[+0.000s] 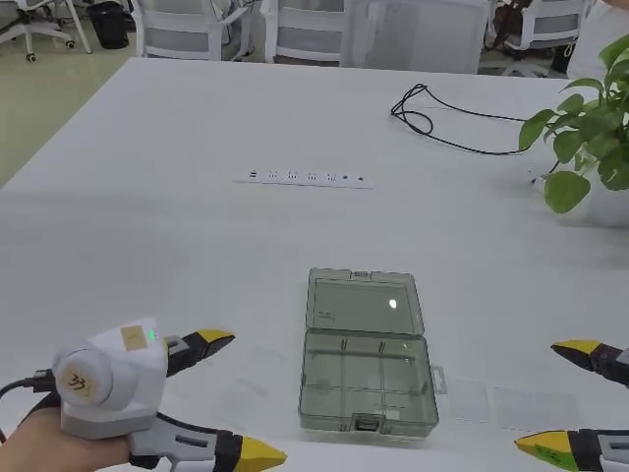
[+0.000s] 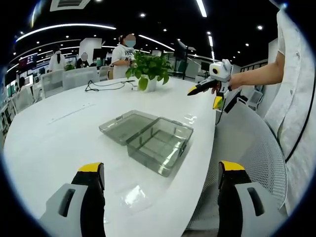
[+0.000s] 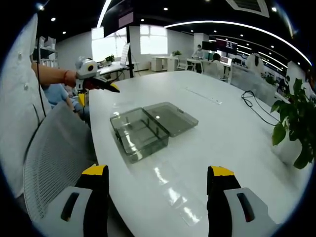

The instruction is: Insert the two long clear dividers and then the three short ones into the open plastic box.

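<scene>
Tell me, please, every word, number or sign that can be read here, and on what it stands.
None can be read for sure.
Mark on the left hand-held gripper: blurred.
Marks on the power strip: too small.
Print on the box lid: too faint.

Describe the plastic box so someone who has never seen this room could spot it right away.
Start at the big white table; near its front edge, between the left gripper and the right gripper, lies the plastic box. It is smoky translucent grey with its lid laid open flat, unlike the flat clear dividers beside it and the white power strip farther back.
</scene>
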{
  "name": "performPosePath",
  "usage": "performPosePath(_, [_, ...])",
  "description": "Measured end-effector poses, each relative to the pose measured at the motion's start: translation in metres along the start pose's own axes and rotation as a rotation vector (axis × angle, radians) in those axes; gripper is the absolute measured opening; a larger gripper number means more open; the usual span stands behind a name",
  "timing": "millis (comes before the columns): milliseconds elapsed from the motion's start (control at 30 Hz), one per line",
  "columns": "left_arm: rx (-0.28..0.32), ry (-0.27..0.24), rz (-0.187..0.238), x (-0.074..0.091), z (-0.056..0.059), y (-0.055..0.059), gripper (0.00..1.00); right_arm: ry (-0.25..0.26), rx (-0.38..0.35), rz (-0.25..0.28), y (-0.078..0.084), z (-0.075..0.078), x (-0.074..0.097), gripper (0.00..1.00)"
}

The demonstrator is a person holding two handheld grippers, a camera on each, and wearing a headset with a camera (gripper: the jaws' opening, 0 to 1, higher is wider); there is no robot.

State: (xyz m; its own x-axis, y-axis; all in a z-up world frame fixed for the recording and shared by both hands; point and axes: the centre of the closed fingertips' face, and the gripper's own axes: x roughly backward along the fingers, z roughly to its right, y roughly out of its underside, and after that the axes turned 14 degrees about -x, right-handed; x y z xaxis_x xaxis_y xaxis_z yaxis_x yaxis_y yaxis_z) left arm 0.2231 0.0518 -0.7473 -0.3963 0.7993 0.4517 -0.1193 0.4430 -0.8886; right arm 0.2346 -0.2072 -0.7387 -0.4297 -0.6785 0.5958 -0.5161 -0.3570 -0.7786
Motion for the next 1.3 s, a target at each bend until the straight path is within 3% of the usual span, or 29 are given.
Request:
performPosePath(933, [0.013,-0.018,-0.004,0.002,-0.013,0.007,0.96,0.002,-0.008,0.011,-0.003,0.003,-0.001,0.82])
performPosePath(1100, [0.024,-0.038,-0.012,0.005,-0.019,0.008,0.96,0.003,-0.010,0.011,-0.004,0.003,0.000,0.82])
performPosePath(1300, [0.046,-0.090,-0.044,0.010,-0.036,0.017,0.93,0.005,-0.015,0.011,-0.003,0.004,0.000,0.82])
